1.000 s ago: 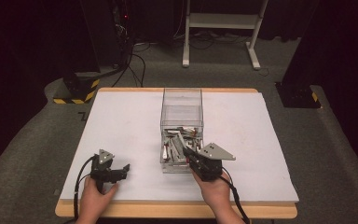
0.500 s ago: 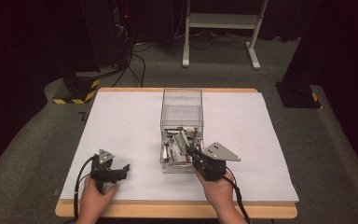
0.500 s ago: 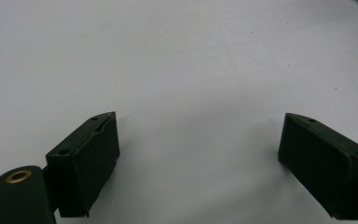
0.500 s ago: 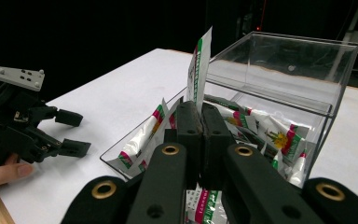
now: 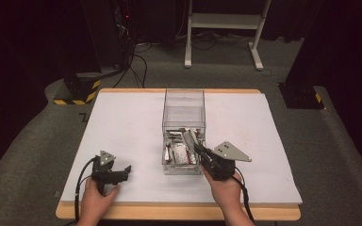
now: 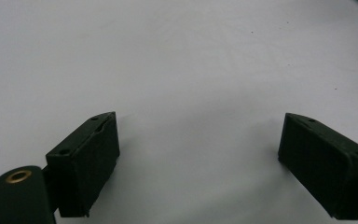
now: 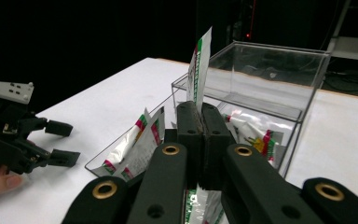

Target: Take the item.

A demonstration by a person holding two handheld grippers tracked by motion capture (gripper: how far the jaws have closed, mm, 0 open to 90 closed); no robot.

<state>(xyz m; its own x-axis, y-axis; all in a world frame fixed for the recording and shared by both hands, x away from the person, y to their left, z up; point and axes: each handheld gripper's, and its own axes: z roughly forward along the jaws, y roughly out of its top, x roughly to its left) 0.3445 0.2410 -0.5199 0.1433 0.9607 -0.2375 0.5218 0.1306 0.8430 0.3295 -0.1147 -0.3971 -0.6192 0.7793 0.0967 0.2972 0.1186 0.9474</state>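
- The right gripper (image 7: 199,116) kept its fingers clamped on a packet (image 7: 199,70), lifted slightly since earlier, above the clear bin (image 5: 184,101).
- The left gripper (image 5: 125,172), fingers apart, stayed on open table (image 5: 122,122) at near left.

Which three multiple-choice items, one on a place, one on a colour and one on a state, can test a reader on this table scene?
1. Where does the clear box stand?
A. mid-table
B. on the floor
C. at the table's left edge

2. What colour is the table top?
A. white
B. red
C. green

3. How is the right gripper?
A. wide open
B. shut on a sachet
C. lying flat, empty

Key: 1 A, table surface lies all around it; 2 A, plain white surface; 3 B, its jaws pinch the upright sachet.
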